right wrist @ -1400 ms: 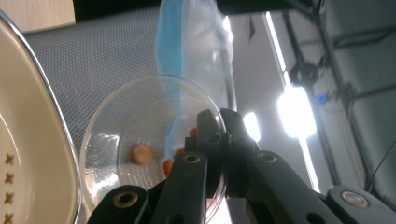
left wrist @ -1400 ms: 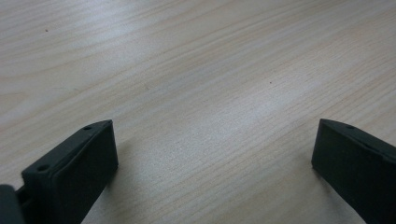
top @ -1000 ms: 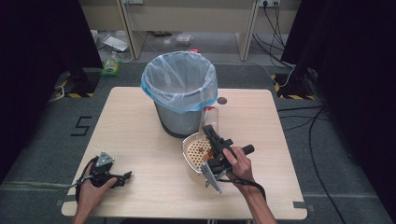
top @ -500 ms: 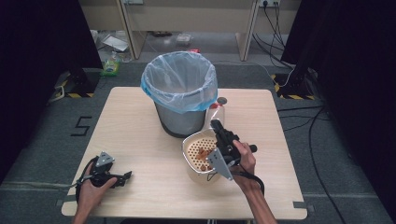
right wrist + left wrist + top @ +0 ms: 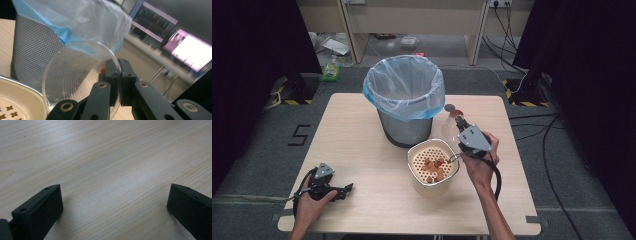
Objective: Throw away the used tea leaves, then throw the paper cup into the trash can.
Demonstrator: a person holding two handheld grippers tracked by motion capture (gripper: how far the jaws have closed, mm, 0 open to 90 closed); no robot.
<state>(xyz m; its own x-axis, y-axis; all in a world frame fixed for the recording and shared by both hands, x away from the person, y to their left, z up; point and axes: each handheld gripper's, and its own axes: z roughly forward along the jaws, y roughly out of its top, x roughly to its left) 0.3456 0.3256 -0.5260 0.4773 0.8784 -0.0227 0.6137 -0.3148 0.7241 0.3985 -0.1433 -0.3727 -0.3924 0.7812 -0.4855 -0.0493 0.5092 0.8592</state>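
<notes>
Clear plastic lid (image 5: 80, 77) pinched by its rim in the right tool (image 5: 117, 75), jaws clamped nearly together on the thin edge; held on edge, disc face tilted toward the mesh bin. Seen from above, right tool (image 5: 460, 131) just beside and right of the cream strainer bowl (image 5: 433, 162), lid hanging between bowl and bin. Orange food scraps (image 5: 434, 168) lying in the bowl's perforated insert. Grey mesh trash bin (image 5: 404, 105) with blue liner directly beyond the bowl, up and left of the lid, touching or nearly touching the bowl's far rim. Judged next: either lid set aside or bowl tipped into the bin; right hand far nearer to both. Left tool (image 5: 332, 189) resting on the tabletop (image 5: 362, 150) at the near left corner, well apart, jaws spread wide with nothing between, bare wood ahead (image 5: 112, 182).
</notes>
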